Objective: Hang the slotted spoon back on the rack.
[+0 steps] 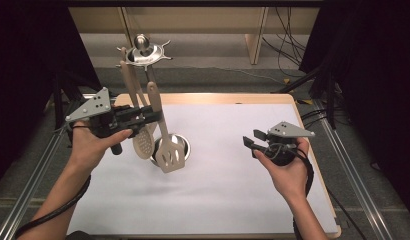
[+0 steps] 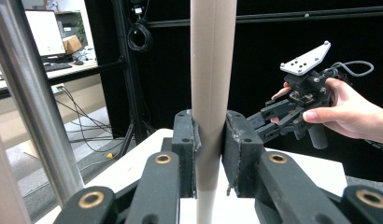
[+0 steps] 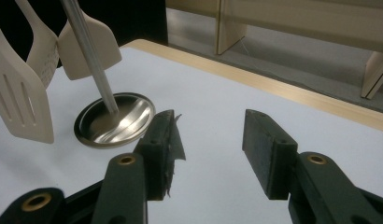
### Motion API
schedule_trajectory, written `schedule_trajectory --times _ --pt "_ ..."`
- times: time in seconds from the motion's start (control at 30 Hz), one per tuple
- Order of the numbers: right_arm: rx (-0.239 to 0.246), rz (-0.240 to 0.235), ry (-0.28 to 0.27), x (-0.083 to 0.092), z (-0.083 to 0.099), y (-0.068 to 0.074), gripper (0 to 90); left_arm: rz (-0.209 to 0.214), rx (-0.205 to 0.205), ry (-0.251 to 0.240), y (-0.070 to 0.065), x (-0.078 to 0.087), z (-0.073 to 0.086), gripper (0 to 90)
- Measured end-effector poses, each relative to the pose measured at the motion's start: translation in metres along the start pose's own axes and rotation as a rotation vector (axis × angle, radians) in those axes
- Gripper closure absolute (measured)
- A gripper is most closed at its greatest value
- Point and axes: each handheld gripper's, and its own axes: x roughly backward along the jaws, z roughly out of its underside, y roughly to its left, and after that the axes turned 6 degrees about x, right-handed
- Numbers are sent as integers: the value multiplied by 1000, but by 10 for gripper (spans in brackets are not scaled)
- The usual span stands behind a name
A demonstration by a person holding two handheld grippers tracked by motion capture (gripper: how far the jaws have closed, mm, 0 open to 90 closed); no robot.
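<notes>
Currently, status as I read it:
Left claw (image 2: 209, 154): clamped on spatula handle (image 2: 212, 79), near tabletop (image 1: 233, 200) far-left corner.
Right claw (image 3: 208, 140): apart, empty.
Handling: probably light, stiff, smooth; I'd grip mid-handle.

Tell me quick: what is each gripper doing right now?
Left gripper: shut on the handle of a beige utensil hanging from the rack.
Right gripper: open, nothing between the jaws, above the table.
</notes>
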Motion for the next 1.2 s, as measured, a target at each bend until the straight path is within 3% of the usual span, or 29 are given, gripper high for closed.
schedule_trajectory --times 0.1,0.17,0.27,0.3,0.33,0.73,0.87,1.0,1.2 --pt "9 -2 -2 -2 1 0 543 -2 1 3 2 1 -1 751" --pt "-17 1 22 -1 2 2 541 -1 1 1 4 1 -3 750" --pt "-3 -4 20 -3 3 1 539 4 2 2 6 1 -7 751" --pt "21 0 9 -4 3 0 539 5 4 4 8 2 -8 751" --pt "-1 -5 25 -3 3 2 539 6 7 6 9 2 -9 750" --pt "16 -8 12 -6 3 3 534 16 8 20 20 2 -19 750" --pt "-18 -20 25 -5 2 5 534 15 11 20 22 2 -20 750" --pt "30 -12 11 -7 2 3 533 17 16 22 25 1 -20 751" --pt "20 -23 7 -7 2 4 533 20 17 22 27 2 -20 750"
